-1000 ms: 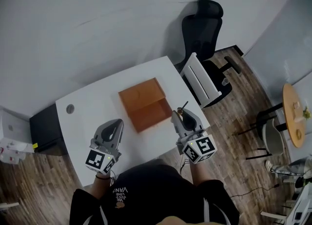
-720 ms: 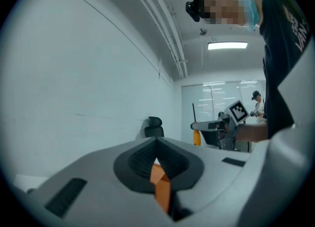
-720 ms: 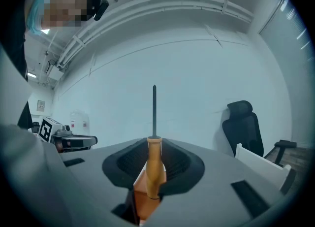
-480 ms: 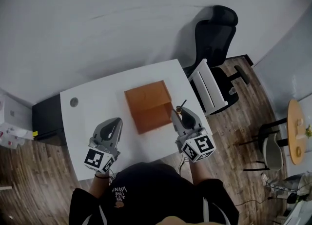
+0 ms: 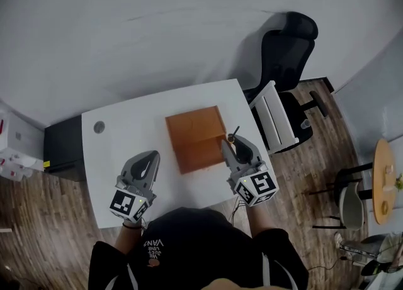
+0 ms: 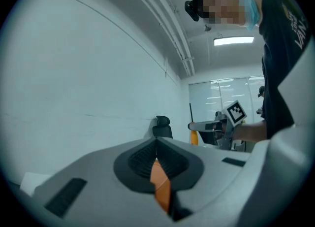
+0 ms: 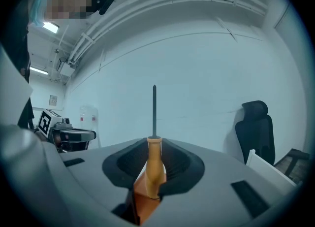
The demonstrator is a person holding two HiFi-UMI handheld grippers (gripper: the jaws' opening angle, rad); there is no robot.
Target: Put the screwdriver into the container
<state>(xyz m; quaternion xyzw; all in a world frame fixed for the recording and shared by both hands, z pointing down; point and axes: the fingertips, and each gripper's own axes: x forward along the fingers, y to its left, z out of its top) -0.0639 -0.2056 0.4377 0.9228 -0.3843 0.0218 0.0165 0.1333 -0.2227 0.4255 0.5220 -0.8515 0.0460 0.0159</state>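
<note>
The white table (image 5: 126,144) carries the brown container (image 5: 196,139) near its middle. The left gripper (image 5: 149,158) hangs over the table's near left, jaws pressed together on nothing. The right gripper (image 5: 232,149), at the container's near right corner, clamps the screwdriver (image 7: 153,164) by its wooden handle, with the shaft projecting straight out past the jaws, outside the container.

Left gripper (image 5: 152,156) and right gripper (image 5: 228,148) above a white table (image 5: 113,150).
Brown container (image 5: 195,136) ahead, between them; screwdriver (image 5: 233,136) juts from the right gripper's tip.
</note>
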